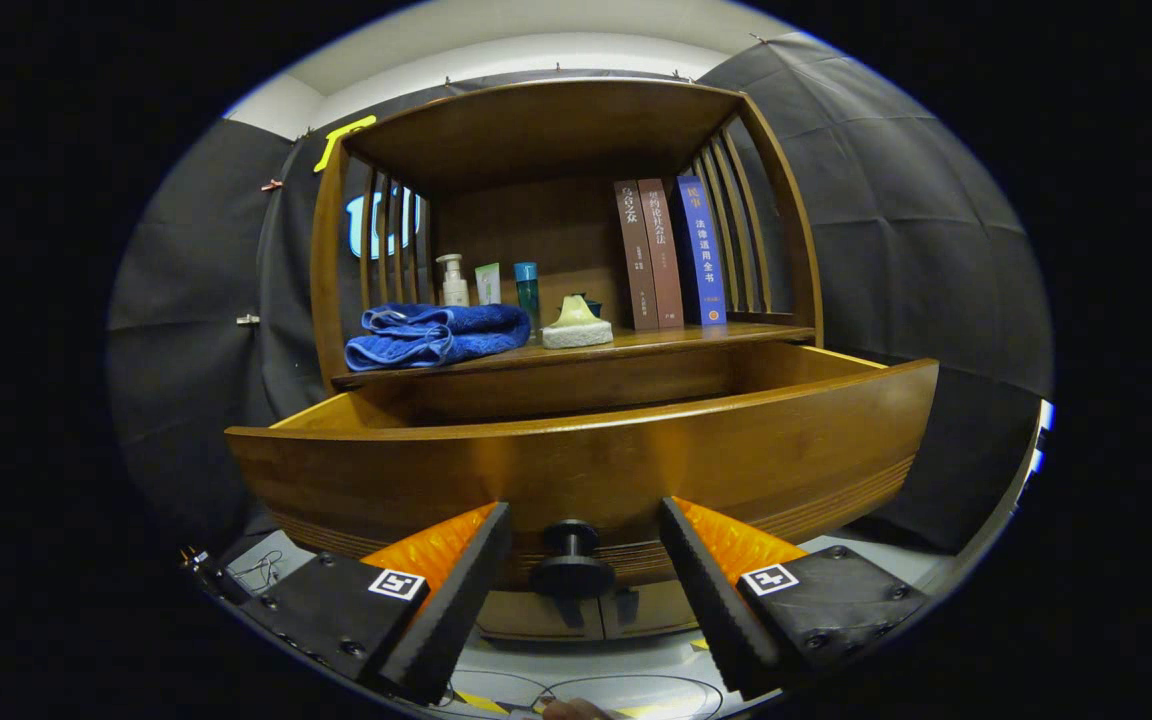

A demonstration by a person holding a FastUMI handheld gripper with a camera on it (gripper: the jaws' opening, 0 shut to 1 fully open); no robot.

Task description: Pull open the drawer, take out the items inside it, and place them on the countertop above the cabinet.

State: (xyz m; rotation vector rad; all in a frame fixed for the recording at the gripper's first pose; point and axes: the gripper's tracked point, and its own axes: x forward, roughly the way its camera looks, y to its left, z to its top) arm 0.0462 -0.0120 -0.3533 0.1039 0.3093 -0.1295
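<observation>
Gripper view: drawer point(586, 455) stands pulled out below the countertop point(636, 345), contents hidden behind its front. Gripper point(584, 535) spread wide, fingers either side of the black knob point(571, 560), not touching. Blue towel point(436, 335) on countertop.

The hand-held gripper point(584, 560) stood spread wide either side of the black knob point(571, 562) on the pulled-out drawer point(586, 465), at lower centre of the frame.

Countertop point(696, 338): towel point(436, 335), 3 books point(671, 252)
</observation>
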